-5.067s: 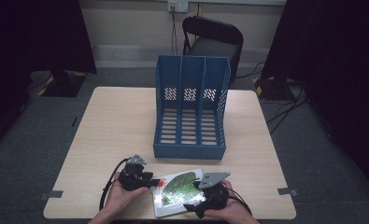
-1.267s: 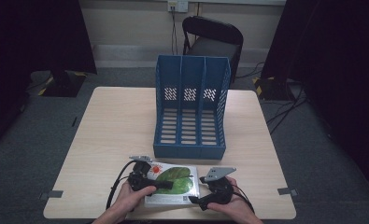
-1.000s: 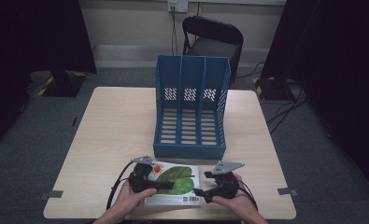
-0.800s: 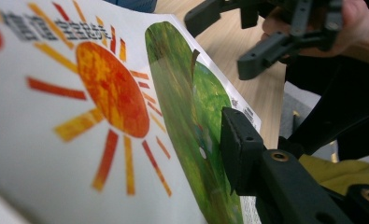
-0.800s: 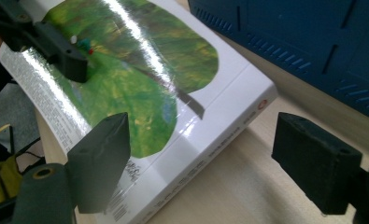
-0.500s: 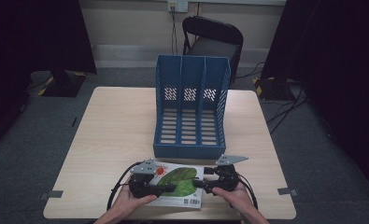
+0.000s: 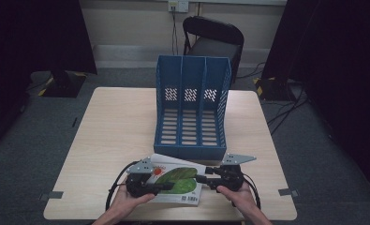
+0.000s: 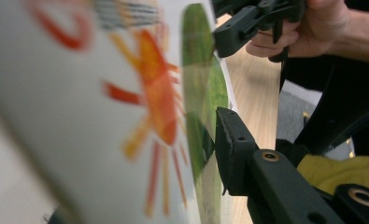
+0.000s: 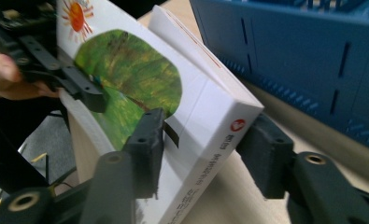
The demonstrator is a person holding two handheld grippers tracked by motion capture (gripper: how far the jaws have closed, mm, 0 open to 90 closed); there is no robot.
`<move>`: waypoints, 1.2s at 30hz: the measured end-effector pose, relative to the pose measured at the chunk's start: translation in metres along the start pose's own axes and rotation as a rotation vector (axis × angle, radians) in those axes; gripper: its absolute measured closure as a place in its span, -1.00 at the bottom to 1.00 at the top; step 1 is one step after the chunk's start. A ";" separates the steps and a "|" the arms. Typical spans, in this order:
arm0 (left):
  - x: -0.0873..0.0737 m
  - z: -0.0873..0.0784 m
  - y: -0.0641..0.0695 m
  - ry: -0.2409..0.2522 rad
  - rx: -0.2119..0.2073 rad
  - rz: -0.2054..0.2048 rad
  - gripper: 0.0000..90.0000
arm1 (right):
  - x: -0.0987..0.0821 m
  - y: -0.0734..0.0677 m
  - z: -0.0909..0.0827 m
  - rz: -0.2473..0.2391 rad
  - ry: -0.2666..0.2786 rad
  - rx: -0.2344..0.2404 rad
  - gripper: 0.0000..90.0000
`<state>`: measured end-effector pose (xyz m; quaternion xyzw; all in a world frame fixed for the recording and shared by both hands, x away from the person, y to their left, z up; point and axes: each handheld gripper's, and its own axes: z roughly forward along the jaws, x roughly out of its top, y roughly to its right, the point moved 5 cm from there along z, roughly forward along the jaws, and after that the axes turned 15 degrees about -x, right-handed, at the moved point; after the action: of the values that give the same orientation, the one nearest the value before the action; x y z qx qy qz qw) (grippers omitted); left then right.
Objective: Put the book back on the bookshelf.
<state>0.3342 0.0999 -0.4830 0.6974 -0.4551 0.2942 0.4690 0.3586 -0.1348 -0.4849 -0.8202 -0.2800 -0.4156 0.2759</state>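
Near edge of the table, in front of the blue file rack: I've got the picture book pinched from both ends. L gripper is clamped shut on the book's left side, one jaw flat on the cover; R gripper has just been closing w/ the spine end between its jaws. One jaw is on the cover, the other at the spine corner, and I can't tell for sure if that far pad is pressing yet.

Step in hand, as I read it: securing a two-handed grip before lifting the book off the table. Next move prob. calls for tipping it upright, spine down, and lining it up w/ one of the rack's three slots, all of which look vacant.

The book itself: thick, white glossy cover, big green leaf shape, orange-red sun near one corner, red logo on the spine, barcode at the near edge. In the R gripper view it sits tilted, one long edge raised.
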 end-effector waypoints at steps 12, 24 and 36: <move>0.000 -0.015 -0.013 0.015 0.106 -0.043 0.24 | 0.010 -0.010 -0.016 -0.104 0.055 0.021 0.57; 0.003 -0.066 -0.029 0.157 0.225 -0.086 0.00 | 0.010 -0.018 -0.021 -0.149 0.052 0.044 0.66; -0.009 -0.046 -0.041 -0.011 0.200 -0.112 -0.19 | 0.003 -0.040 -0.021 -0.208 0.039 0.082 0.57</move>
<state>0.3685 0.1512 -0.4889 0.7666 -0.3863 0.3079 0.4102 0.3211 -0.1212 -0.4633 -0.7663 -0.3751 -0.4462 0.2701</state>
